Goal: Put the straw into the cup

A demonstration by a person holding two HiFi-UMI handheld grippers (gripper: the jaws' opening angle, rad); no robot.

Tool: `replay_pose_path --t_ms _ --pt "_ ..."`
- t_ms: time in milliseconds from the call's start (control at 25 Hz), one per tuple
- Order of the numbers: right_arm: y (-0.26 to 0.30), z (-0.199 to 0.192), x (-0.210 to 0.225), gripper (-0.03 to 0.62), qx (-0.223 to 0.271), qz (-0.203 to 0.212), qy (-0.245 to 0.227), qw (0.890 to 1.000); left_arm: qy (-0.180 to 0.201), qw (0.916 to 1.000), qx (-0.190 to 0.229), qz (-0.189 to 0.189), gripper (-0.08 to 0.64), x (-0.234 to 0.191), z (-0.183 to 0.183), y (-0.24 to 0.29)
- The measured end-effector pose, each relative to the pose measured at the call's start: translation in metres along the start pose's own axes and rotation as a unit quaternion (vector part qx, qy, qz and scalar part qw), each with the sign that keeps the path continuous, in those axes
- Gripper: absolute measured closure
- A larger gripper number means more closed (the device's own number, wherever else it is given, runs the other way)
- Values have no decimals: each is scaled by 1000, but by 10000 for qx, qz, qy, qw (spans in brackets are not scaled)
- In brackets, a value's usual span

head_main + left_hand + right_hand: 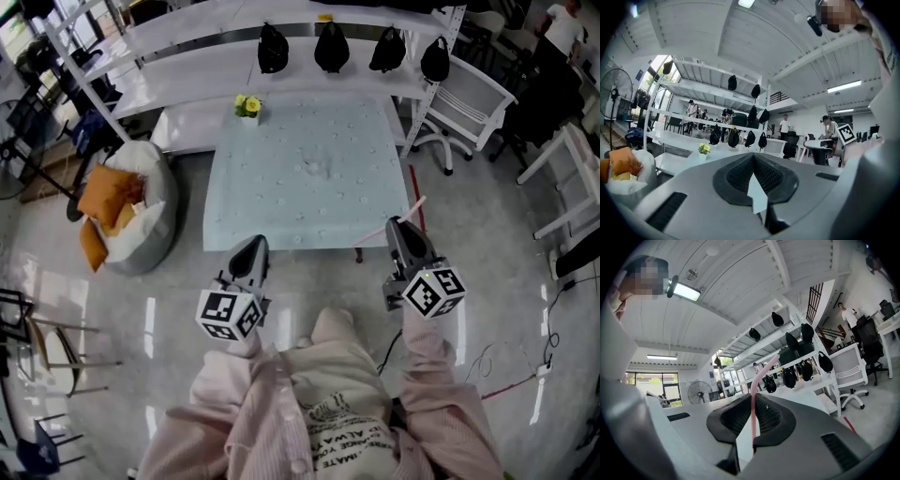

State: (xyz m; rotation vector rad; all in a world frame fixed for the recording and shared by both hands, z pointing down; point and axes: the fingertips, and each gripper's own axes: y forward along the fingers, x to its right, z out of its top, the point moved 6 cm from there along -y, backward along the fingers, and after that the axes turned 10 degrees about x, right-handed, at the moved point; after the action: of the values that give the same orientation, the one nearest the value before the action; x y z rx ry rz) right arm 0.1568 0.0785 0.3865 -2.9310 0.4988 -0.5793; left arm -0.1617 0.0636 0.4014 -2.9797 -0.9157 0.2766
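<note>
Right gripper [754, 397] is shut on a pink straw [753, 411]. The straw is pinched upright between the dark pads w/ its bent top leaning off to the right above them. In the head view the straw end pokes out past the gripper tip, over the floor just off the table's near right corner. Left gripper [753, 157] has its jaws closed together at the tips, w/ nothing held. Both grippers are held close to the person's body on the near side of the table [281, 211], left one by the near edge, right one by the near right corner. The cup [317, 169] is clear and hard to make out. It stands approx. mid-table, a bit toward the far side, well apart from the straw and both grippers. A small pot of yellow flowers [247, 106] sits at the table's far left corner. Beyond the table is a white shelf [187, 89] w/ four black bags [331, 47] in a row. A pale beanbag [155, 211] w/ orange cushions [103, 195] is on the floor to the left, and a white chair [466, 101] is far right.
</note>
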Motion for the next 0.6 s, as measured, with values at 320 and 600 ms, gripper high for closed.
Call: replay_pose_path --t_ms 320,600 --pt "60 2 38 572 24 -42 -79 10000 -125 9998 -93 132 560 -32 -7 58" --pt "133 4 80 572 -28 -105 -61 9999 -248 9992 -193 261 560 -62 -12 123"
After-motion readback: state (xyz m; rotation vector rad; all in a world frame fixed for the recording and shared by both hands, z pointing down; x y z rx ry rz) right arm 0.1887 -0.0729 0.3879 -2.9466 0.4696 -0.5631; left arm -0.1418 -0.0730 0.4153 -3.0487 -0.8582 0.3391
